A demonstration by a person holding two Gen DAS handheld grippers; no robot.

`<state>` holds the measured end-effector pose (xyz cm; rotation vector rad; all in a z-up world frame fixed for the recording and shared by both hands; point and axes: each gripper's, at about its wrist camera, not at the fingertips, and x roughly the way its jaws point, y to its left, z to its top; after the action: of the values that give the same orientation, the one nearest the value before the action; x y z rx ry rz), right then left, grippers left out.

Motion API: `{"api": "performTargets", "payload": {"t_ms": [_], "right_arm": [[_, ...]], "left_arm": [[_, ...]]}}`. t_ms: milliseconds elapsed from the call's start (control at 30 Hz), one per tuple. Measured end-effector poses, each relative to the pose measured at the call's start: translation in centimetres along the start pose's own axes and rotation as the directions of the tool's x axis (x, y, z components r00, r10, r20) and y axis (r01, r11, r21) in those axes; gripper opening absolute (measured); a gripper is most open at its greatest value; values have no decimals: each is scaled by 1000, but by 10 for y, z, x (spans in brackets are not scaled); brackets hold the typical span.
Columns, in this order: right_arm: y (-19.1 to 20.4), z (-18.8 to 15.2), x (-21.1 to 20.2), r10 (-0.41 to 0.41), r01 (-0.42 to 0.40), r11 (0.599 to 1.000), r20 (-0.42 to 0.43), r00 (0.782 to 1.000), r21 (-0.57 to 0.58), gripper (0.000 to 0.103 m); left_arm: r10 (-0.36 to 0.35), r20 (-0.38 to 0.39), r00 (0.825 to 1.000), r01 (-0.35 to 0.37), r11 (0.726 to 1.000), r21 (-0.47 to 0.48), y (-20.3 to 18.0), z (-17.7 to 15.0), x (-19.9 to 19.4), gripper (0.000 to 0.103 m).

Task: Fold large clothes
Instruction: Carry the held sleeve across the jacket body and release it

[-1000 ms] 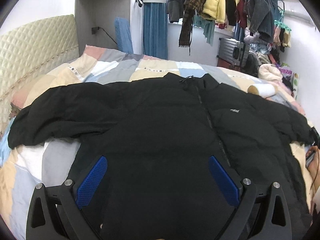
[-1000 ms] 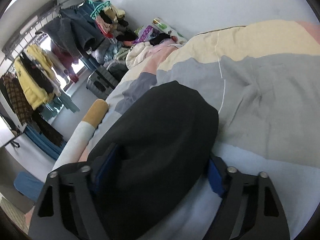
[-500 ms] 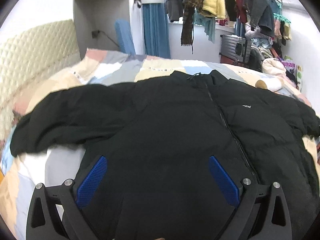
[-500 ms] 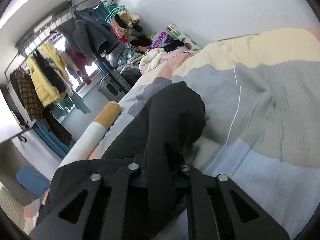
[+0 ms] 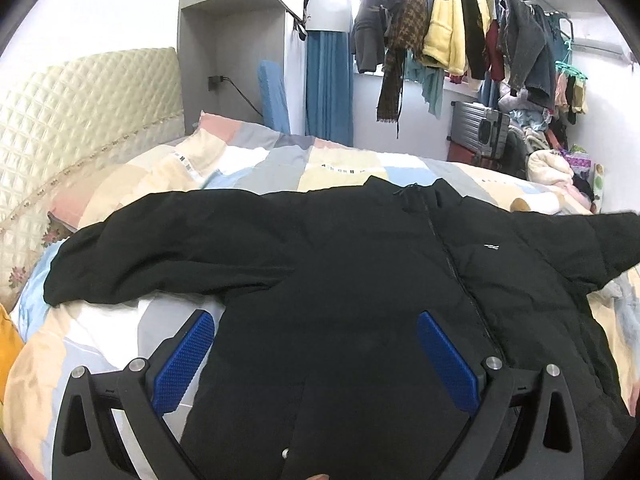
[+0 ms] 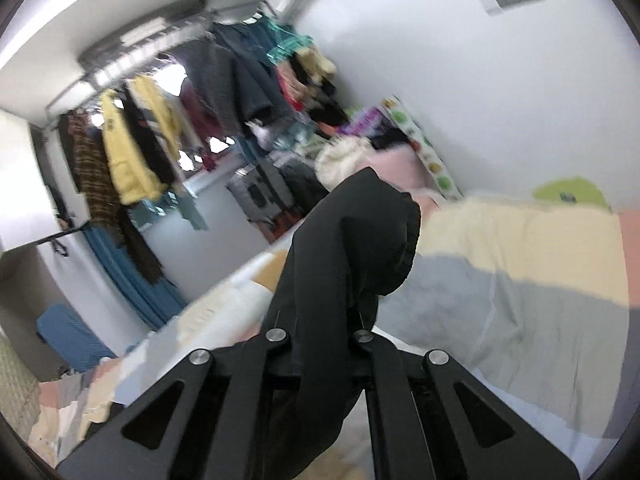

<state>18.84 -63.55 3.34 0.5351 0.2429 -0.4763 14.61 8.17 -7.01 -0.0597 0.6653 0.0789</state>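
Your right tongs (image 6: 320, 320) were clamped fully shut on the cuff end of the black jacket's right sleeve (image 6: 360, 240), which stood up ahead of the fingers, clear of the bed (image 6: 520, 280). Your left tongs (image 5: 316, 356) stood wide apart with nothing gripped; the blue pads (image 5: 184, 360) straddled the lower body of the black jacket (image 5: 360, 280), and whether they touched the cloth could not be determined. The jacket lay face up on the patchwork quilt (image 5: 280, 164), collar pointing away from the left tongs, its other sleeve (image 5: 160, 248) stretched out flat to their left.

Risks noted: the hold appeared to be on the cuff alone, so the padded sleeve could slide out if you swing it quickly. With the body not pinned by the left tongs, pulling the sleeve across could drag the whole jacket and skew the fold. The sleeve could also twist as it comes over.

Changes against the earlier frames: a second before, the right tongs were open around the sleeve as it lay on the bed; they had since closed and lifted it, and the left view showed that sleeve raised at its right edge. The left tongs had shifted only slightly and remained open.
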Motion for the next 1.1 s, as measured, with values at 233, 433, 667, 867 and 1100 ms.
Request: {"api": "performTargets", "payload": {"t_ms": [233,433,667,867,1100], "right_arm": [[119,34,-53,48,-40,980,37,998,-194,5],[229,24,-90,180,-150,929,59,982,-339,5],[351,-39,-113,354,-333,850,-25,935,-409,5],[440,-146,-122,469,-495,710,-189,863,-501,5],[500,-295,-119,477,-649,582,-440,761,-491,5]], "left_arm": [[-14,51,999,15,999,-31,11,4,-27,102],[63,99,993,-73,993,91,-5,-4,-37,102],[37,124,992,-40,999,24,20,4,-49,102],[54,151,987,-53,999,-11,51,7,-43,102],[54,173,983,-40,996,-85,82,6,-36,102]]}}
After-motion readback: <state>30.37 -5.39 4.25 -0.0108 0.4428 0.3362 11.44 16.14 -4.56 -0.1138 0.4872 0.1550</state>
